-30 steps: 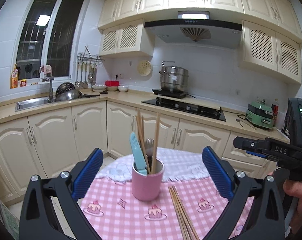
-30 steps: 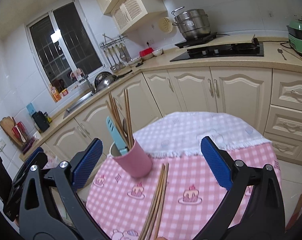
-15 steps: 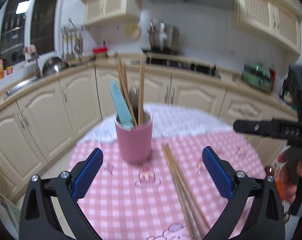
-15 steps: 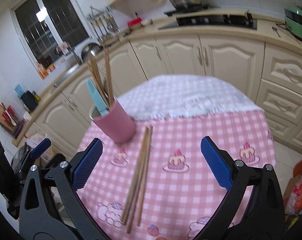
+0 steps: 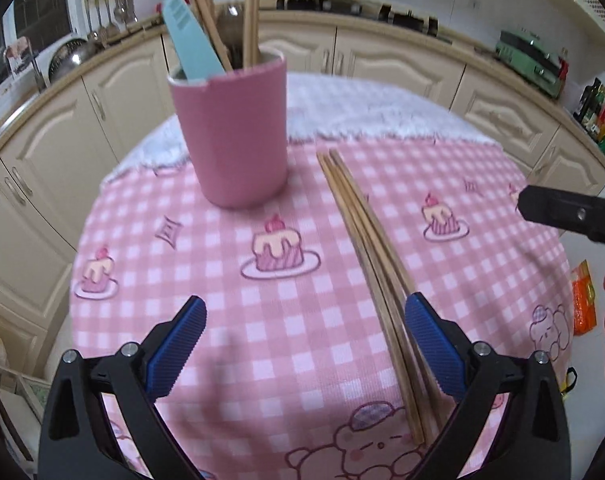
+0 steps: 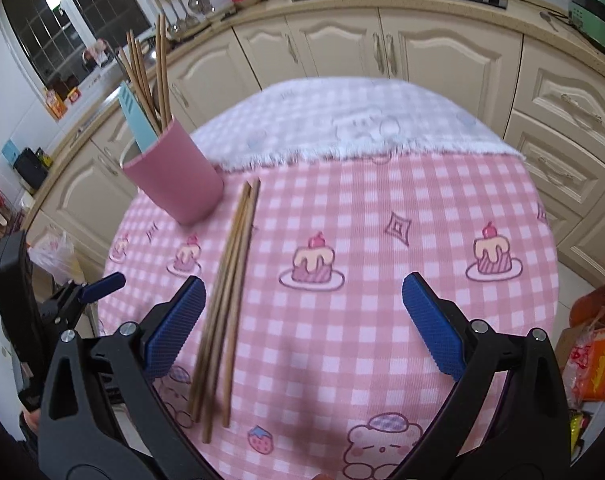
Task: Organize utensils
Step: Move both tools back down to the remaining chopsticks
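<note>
A bundle of loose wooden chopsticks (image 5: pixel 372 264) lies flat on the pink checked tablecloth (image 5: pixel 230 320), just beside the pink cup (image 5: pixel 232 132), which already holds more chopsticks and a light blue utensil (image 5: pixel 190 40).

In the left wrist view the bundle's long axis runs from about 12 o'clock, near the cup's base, down toward 5 o'clock, its near end passing just inside the right-hand blue pad. The left gripper (image 5: pixel 304 344) has its fingers spread wide and holds nothing. The cup stands at about 11 o'clock from it.

In the right wrist view the same chopsticks (image 6: pixel 228 280) run from 12 o'clock down to 7 o'clock, close beside the left-hand pad. The right gripper (image 6: pixel 302 324) is also spread wide and empty, with the cup (image 6: pixel 174 176) at about 10 o'clock.

Neither hand looks clearly nearer (the bundle sits at the inner edge of both). Either one would likely need to shift sideways to centre the sticks and close across their long axis.

No brand or label can be read; the tablecloth shows only cake and bear drawings.
</note>
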Action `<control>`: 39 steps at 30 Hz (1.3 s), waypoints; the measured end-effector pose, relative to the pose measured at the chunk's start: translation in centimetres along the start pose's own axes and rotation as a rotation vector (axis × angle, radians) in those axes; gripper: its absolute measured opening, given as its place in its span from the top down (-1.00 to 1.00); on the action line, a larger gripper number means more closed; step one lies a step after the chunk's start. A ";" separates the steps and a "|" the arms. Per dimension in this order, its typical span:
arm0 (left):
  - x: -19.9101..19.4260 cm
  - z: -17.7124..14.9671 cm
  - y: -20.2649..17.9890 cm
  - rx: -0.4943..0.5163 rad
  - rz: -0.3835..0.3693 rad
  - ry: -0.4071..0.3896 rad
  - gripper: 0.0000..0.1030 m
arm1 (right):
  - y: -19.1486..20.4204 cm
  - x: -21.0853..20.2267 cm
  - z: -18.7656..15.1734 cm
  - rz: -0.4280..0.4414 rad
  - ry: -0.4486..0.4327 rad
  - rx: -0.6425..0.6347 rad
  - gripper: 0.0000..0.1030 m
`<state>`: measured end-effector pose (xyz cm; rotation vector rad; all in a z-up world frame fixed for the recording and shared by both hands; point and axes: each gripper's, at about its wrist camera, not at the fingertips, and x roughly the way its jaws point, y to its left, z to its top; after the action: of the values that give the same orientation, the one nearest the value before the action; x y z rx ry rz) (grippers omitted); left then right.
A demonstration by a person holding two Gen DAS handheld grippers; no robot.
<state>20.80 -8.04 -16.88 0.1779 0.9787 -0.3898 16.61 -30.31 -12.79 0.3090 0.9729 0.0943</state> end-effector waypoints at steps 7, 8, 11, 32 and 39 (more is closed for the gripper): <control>2.7 0.0 -0.8 0.004 0.045 0.080 -0.89 | -1.7 1.2 -0.9 0.013 0.039 0.031 -0.88; 3.0 0.0 -0.8 0.001 0.050 0.088 -0.89 | -2.0 1.4 -0.9 0.014 0.042 0.034 -0.88; 3.3 0.2 -0.7 -0.011 0.047 0.092 -0.89 | -2.6 1.8 -1.0 0.019 0.053 0.042 -0.88; 4.3 1.1 -0.1 -0.077 0.081 0.032 -0.91 | -0.7 3.1 -1.1 -0.027 0.089 -0.011 -0.88; 4.1 0.6 0.2 -0.068 0.076 0.033 -0.85 | -0.1 3.1 -0.9 -0.041 0.089 -0.026 -0.88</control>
<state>23.44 -9.03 -19.99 0.1598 1.0133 -0.2840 17.60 -29.56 -15.83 0.2630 1.0653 0.0841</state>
